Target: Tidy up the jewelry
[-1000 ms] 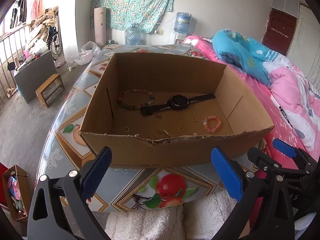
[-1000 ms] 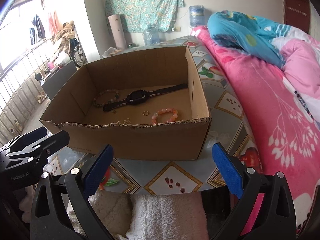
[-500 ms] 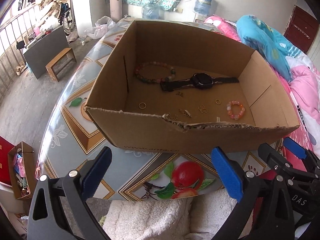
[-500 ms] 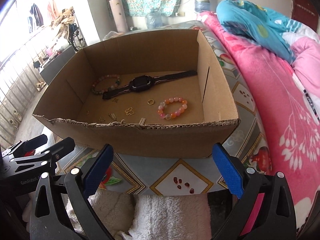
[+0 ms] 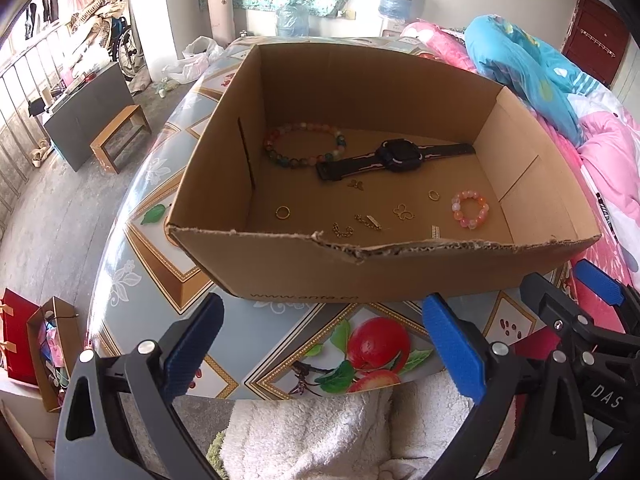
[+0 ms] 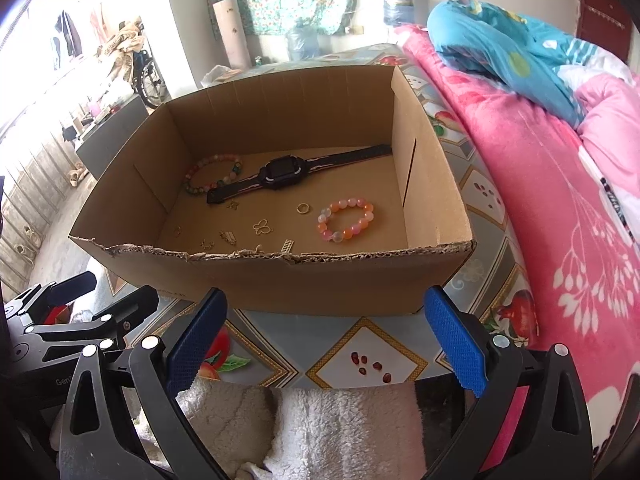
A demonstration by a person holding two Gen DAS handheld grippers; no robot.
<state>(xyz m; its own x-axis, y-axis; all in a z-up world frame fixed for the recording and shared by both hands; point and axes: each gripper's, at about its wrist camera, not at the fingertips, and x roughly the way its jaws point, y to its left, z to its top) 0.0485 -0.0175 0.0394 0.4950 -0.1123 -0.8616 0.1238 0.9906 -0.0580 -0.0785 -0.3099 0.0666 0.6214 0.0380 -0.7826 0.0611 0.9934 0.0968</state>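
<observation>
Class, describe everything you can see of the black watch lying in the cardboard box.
The black watch lies flat and unbuckled on the floor of the cardboard box, toward the back. Its rounded-square case has a dark screen facing up; the two strap halves stretch out straight, showing pinkish edging. It looks like plastic or rubber. One strap end reaches near the green-and-pink bead bracelet; whether they touch is unclear. No gripper is touching it.

Faint print reading "www.anta.cn" ran along the bottom edge of the cardboard box's [image 5: 304, 276] near wall. The right gripper's [image 5: 592, 312] black body carried white "DAS" lettering, while the left gripper [image 6: 80, 304] showed only "Gen", the rest hidden.
</observation>
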